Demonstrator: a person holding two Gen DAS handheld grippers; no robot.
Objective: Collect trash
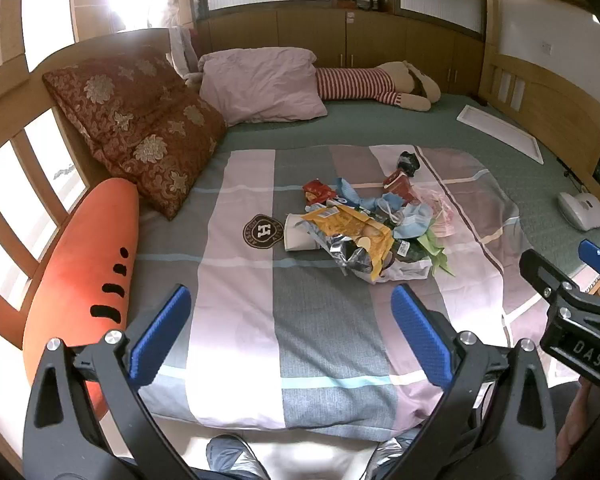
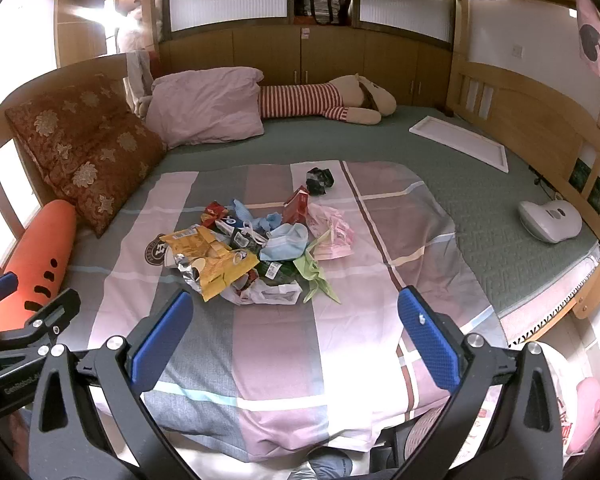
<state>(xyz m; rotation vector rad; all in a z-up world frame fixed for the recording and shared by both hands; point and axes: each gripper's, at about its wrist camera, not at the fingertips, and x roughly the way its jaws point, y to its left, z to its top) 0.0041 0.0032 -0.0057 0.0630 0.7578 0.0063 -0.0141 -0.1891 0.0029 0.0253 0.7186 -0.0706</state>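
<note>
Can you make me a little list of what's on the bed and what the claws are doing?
place: bed with a striped blanket
trash: pile in the blanket's middle, chip bag, masks, wrappers
soft things: carrot pillow, two pillows, plush toy
left claw: open, empty
right claw: open, empty
trash picked up: none yet

mixed trash [image 2: 260,248] heaped on blanket [image 2: 340,340]

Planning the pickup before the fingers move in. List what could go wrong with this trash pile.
1. The yellow chip bag lies torn open, so lifting it may spill crumbs onto the checked quilt.
2. The blue face mask is tangled among wrappers; one pull may drag several.
3. The dark crumpled wrapper sits apart and could be missed.
</note>
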